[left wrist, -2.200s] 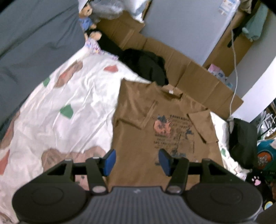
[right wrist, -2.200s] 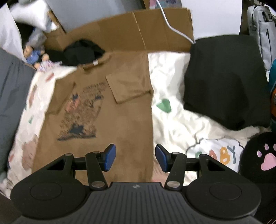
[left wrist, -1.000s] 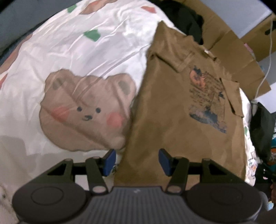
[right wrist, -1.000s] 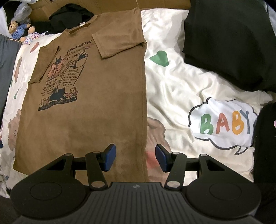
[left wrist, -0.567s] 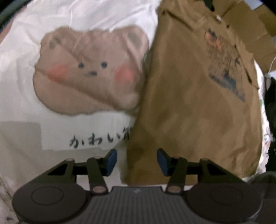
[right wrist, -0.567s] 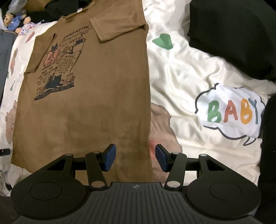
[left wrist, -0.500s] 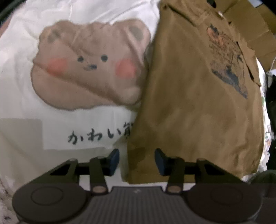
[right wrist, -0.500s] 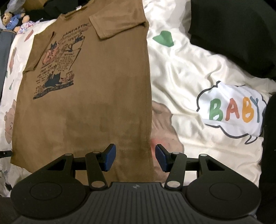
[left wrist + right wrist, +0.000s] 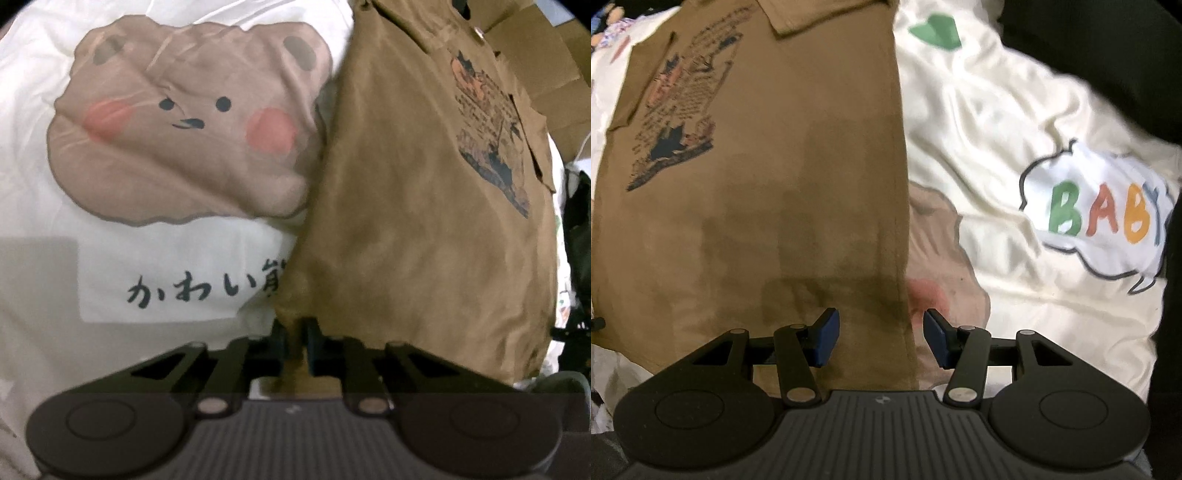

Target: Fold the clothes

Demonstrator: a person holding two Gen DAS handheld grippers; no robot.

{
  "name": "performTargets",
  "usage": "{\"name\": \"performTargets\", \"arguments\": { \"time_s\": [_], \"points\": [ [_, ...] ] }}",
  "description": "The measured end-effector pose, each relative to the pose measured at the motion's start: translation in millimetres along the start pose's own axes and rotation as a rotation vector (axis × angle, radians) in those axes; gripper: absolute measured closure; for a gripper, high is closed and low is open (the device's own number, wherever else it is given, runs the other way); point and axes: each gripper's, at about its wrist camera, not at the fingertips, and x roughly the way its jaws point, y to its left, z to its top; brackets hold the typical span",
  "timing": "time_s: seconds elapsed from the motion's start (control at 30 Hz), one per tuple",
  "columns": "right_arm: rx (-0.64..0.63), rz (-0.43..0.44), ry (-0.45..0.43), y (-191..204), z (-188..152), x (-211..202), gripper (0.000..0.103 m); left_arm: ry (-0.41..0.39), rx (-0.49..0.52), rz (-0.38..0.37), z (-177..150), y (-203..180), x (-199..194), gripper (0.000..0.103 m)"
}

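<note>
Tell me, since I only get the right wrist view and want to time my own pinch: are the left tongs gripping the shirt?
Observer: Yes, the left tongs are shut on the shirt at its near hem corner.
Operator: Is that corner lying flat?
Observer: No, the cloth puckers up where the pads pinch it.
Operator: What lies beside that edge?
Observer: A bear face print on the bedsheet, right against the shirt's side.

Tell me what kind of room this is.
Probably a bedroom. The brown T-shirt lies flat on a white bedsheet printed with a cartoon bear and "BABY", with cardboard at the far edge.
</note>
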Motion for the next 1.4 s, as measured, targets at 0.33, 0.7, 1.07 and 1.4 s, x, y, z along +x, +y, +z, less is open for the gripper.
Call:
{"name": "performTargets", "arguments": {
  "time_s": [0.33,0.7,1.07,1.4],
  "points": [
    [-0.039,0.0,0.033,7,5,9,0.096,-0.029,-0.017,-0.022,-3,5,-12,0.1],
    [-0.042,0.05,-0.105,4,14,-36,0.098,-0.122,0.015,-0.063,8,-14,-49,0.101],
    [-0.013,0.095,-0.22,3,25,-65,0.098,-0.245,0.013,-0.149,35,-35,-77,0.101],
    [0.007,0.15,-0.298,6,48,-78,0.098,-0.29,-0.003,-0.181,66,-40,-83,0.101]
  ]
}}
